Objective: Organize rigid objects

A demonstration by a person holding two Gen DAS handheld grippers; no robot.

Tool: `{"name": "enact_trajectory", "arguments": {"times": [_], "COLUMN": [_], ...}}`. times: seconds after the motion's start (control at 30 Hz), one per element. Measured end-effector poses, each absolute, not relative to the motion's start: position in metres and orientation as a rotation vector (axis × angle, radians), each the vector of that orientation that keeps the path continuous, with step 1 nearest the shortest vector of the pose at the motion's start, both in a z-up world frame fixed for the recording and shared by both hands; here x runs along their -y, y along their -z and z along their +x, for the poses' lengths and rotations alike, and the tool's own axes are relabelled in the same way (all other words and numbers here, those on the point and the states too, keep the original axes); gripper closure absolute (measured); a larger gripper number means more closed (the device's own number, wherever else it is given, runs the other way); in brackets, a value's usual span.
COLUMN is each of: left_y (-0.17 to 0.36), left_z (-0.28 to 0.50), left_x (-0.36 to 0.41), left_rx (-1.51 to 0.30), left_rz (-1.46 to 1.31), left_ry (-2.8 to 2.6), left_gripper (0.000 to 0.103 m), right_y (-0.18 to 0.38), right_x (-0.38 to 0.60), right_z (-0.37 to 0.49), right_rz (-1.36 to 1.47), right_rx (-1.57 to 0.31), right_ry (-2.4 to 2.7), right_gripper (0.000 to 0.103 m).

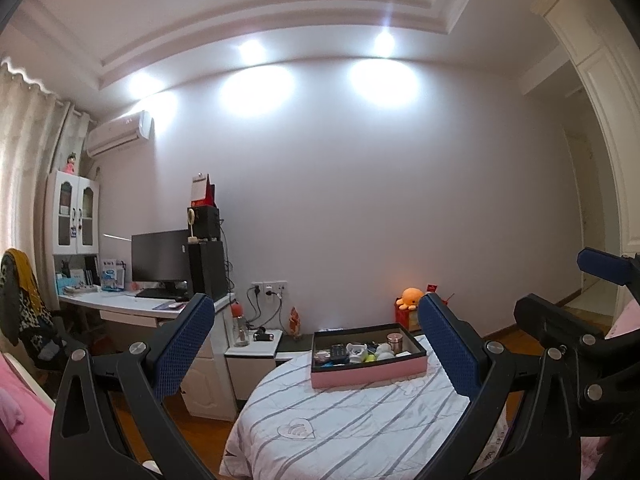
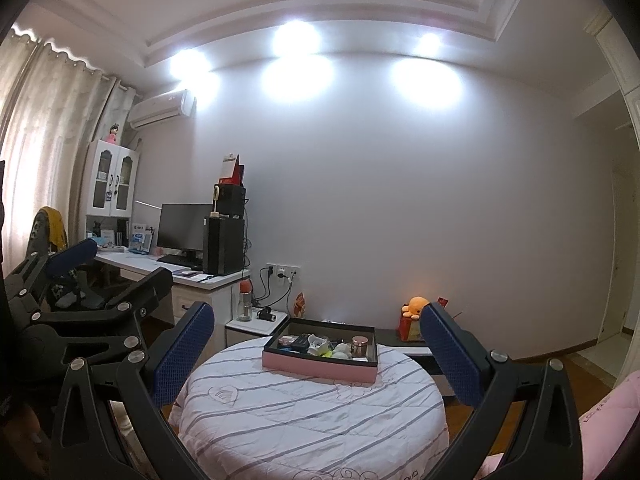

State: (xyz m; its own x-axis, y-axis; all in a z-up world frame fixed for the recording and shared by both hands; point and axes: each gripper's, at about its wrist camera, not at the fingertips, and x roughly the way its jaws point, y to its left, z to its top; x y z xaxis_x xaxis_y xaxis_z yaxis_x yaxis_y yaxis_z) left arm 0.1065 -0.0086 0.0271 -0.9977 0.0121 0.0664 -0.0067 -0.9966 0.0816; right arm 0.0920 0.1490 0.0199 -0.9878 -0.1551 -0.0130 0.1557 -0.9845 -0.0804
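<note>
I am steering two hand-held grippers in a bedroom, both raised and aimed at a round table (image 2: pixel 312 420) draped in a striped white quilt. The left gripper (image 1: pixel 316 344) has its blue-padded fingers spread wide with nothing between them. The right gripper (image 2: pixel 318 350) is spread just as wide and is also empty. Each gripper shows at the edge of the other's view, so they hang side by side, near each other.

The thing I must sort is a shallow pink tray (image 2: pixel 320 366) with a dark lining. It sits on the far part of the table, well apart from both grippers. Its long axis runs roughly left to right across my view, skewed a little, with one long side facing me. Inside lies a jumble of small items: a copper-coloured can (image 2: pixel 359 346) standing upright toward the right end, pale rounded pieces in the middle, dark flat pieces toward the left. They are too small to name surely.

My judgement of the risks: the items are packed close, so wide fingers could knock a neighbour or tip the can. The tray is light and rests on soft cloth, so a push could slide it toward the far edge. The two grippers, being close, could also collide when reaching in together.
</note>
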Motion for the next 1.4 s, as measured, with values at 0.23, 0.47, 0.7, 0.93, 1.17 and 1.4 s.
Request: {"name": "enact_trajectory", "arguments": {"times": [0.23, 0.47, 0.7, 0.93, 1.17, 1.4], "left_y": [-0.026, -0.02, -0.019, -0.017, -0.018, -0.018], "left_z": [0.111, 0.107, 0.103, 0.103, 0.101, 0.102], "left_x": [0.012, 0.014, 0.015, 0.016, 0.016, 0.021], "left_rx": [-0.117, -0.119, -0.124, -0.131, -0.133, -0.111], "left_rz": [0.181, 0.131, 0.109, 0.123, 0.107, 0.097], "left_ry": [-3.141, -3.141, -3.146, -3.155, -3.165, -3.162], "left_gripper": [0.0, 0.0, 0.0, 0.0, 0.0, 0.0], "right_y": [-0.019, -0.017, -0.014, -0.014, -0.013, -0.014], "right_x": [-0.15, -0.149, -0.148, -0.148, -0.146, -0.143], "right_z": [0.095, 0.094, 0.088, 0.089, 0.091, 0.092], "right_rz": [-0.03, -0.019, 0.02, 0.021, 0.034, 0.032], "right_rx": [-0.125, -0.132, -0.122, -0.125, -0.133, -0.146], "right_ry": [2.976, 2.981, 2.976, 2.976, 2.973, 2.971], "right_gripper": [0.0, 0.0, 0.0, 0.0, 0.0, 0.0]}}
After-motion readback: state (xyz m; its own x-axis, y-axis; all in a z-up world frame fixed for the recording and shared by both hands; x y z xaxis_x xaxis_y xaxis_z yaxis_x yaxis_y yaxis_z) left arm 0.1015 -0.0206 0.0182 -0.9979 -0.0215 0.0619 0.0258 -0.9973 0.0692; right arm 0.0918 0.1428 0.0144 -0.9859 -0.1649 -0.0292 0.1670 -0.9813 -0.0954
